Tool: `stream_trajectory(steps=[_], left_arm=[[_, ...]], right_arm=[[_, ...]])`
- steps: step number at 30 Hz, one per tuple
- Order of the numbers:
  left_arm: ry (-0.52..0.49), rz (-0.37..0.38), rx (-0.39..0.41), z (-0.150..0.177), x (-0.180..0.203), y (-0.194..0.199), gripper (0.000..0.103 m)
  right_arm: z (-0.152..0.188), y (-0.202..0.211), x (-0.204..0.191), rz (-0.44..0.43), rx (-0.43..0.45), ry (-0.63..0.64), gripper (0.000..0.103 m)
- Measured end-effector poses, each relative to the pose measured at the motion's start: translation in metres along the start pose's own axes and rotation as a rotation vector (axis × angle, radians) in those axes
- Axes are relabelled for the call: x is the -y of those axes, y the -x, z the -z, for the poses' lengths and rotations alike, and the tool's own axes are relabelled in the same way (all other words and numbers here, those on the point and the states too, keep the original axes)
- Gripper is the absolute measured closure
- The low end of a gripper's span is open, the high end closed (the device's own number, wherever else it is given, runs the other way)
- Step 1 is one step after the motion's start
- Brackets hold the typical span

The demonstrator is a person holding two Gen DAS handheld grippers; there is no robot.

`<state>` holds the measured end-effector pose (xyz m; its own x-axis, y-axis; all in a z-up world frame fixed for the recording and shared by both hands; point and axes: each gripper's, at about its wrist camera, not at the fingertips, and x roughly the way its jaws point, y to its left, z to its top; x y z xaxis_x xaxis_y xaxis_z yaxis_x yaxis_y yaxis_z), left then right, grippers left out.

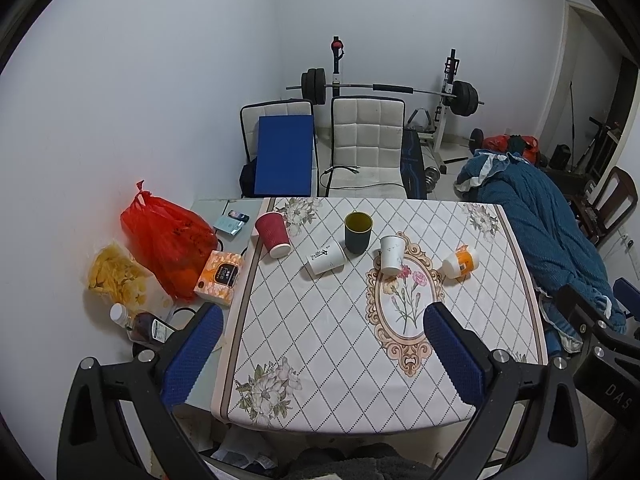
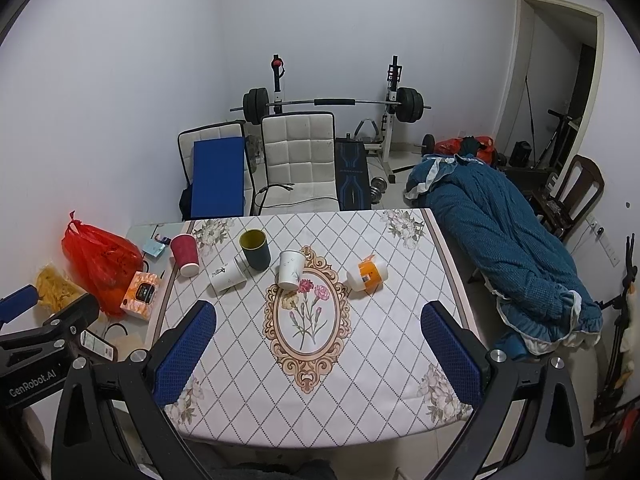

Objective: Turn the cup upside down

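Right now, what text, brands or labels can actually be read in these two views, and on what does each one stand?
"GenRobot.AI": on the left gripper body, in the right wrist view.
"DAS": partial, on the right gripper body, in the left wrist view.
White lying cup: dark mark, unreadable.
Tissue box, bottle label, orange cup: print too small.

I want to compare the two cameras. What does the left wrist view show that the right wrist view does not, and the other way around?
Only the left wrist view shows the white-capped bottle lying beside the table. Only the right wrist view shows the wall socket at right and the "GenRobot.AI" label on the left gripper. Both show the red cup, the dark cup, the orange cup on the tablecloth, and the barbell.
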<state>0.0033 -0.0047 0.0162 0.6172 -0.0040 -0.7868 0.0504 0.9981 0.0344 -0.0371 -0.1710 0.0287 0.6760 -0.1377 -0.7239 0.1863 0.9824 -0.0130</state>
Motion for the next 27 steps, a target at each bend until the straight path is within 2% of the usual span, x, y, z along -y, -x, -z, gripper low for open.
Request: stream_trajectory(steps=[11,16,27], left_arm=[[-0.004,-0.003,0.002,-0.001,0.000,0.000,0.000],[-0.006,-0.005,0.003,-0.003,0.001,-0.001,0.000],[-0.006,-0.004,0.005,-0.002,0.001,0.000,0.000]], right_arm=[[0.000,-0.003,0.000,0.001,0.004,-0.002,0.000],[-0.019,0.002,0.005,-0.001,0.003,-0.001,0.000],[-0.015,0.002,0.005,-0.001,0.005,-0.002,0.000]])
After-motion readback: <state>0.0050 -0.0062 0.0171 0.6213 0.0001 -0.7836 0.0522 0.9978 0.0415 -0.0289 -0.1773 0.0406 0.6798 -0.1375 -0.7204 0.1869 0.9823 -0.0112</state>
